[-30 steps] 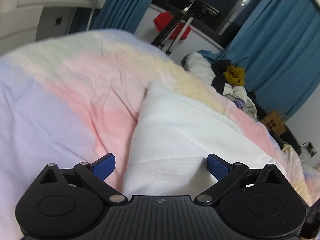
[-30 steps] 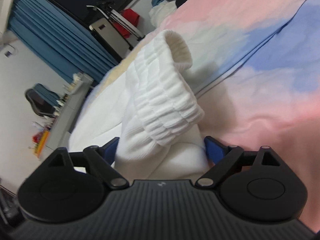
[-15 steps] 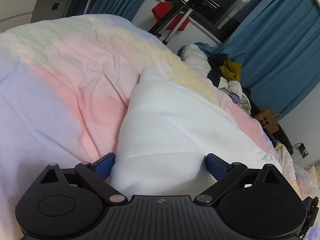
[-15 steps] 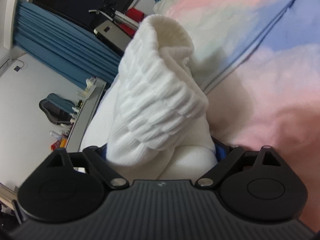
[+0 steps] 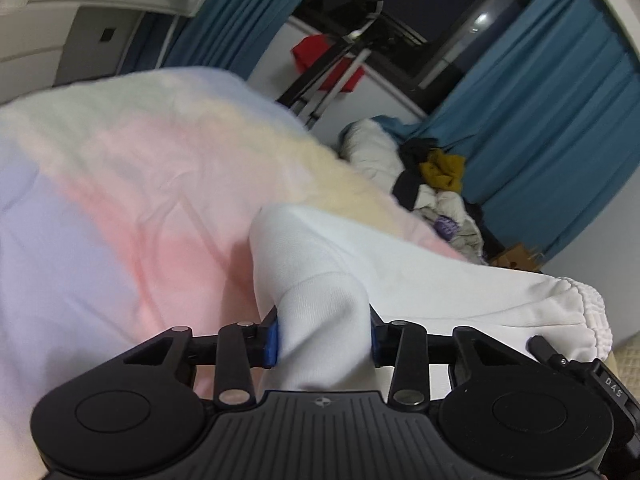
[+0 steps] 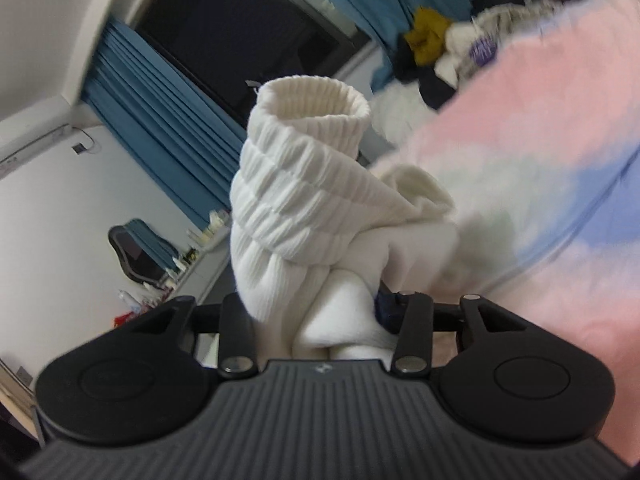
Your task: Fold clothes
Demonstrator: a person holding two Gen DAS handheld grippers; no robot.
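Observation:
A white garment [image 5: 400, 264] with a ribbed elastic band lies on the pastel bedspread [image 5: 120, 200]. My left gripper [image 5: 323, 334] is shut on a bunched fold of its smooth fabric, lifted off the bed. My right gripper [image 6: 320, 312] is shut on the garment's ribbed band end [image 6: 304, 184], which stands up in a tube above the jaws. The same ribbed band [image 5: 592, 312] shows at the right edge of the left wrist view, next to part of the right gripper.
A pile of other clothes [image 5: 436, 184] sits at the far end of the bed. Blue curtains [image 5: 552, 120], a dark window, a stand with a red item [image 5: 328, 64] and a white desk [image 5: 80, 20] lie beyond the bed.
Both grippers have closed from open onto the white garment and lifted it. The ribbed band has risen and the views have tilted up.

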